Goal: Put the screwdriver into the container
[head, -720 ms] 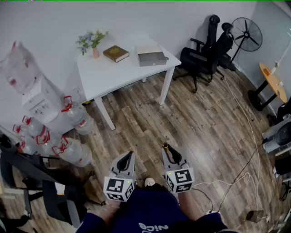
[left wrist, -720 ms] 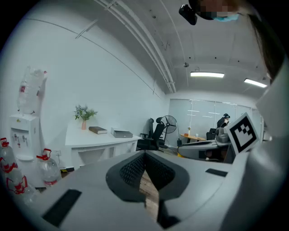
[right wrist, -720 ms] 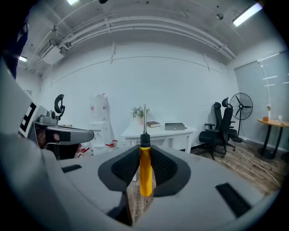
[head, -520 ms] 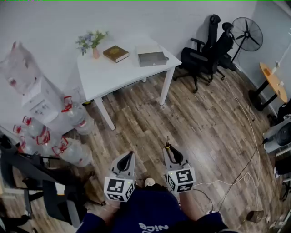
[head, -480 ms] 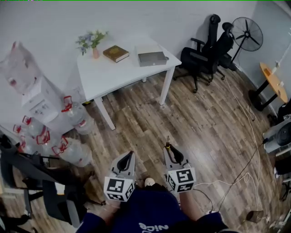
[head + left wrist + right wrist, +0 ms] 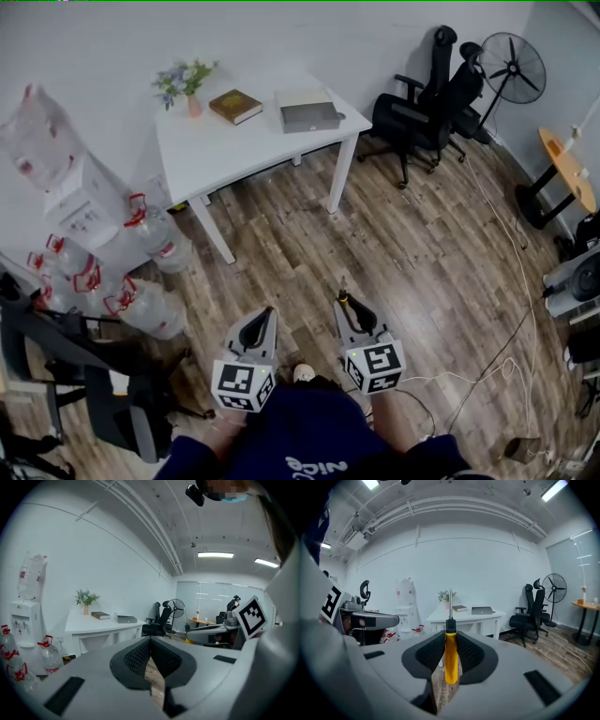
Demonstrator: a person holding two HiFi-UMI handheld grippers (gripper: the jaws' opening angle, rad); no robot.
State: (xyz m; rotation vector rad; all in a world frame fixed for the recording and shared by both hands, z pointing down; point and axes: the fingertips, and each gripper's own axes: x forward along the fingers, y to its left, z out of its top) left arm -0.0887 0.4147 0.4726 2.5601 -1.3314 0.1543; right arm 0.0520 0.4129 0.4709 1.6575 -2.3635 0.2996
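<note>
I find my right hand-held gripper clamped mid-handle on the screwdriver. I judge it light, rigid and smooth, and the hold sound. My left hand-held gripper is closed, empty.

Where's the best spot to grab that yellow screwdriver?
Grip the screwdriver by its fat yellow handle, coming from the back end, like the right hand-held gripper does now, one pad each side. The handle is thick and straight, and the thin metal shaft pokes out free in front.

The screwdriver has a smooth, glossy yellow plastic handle and a bare metal shaft. The right gripper has matt black, finely ribbed pads. At twelve o'clock, a smooth white table stands on a wood-grain floor.
</note>
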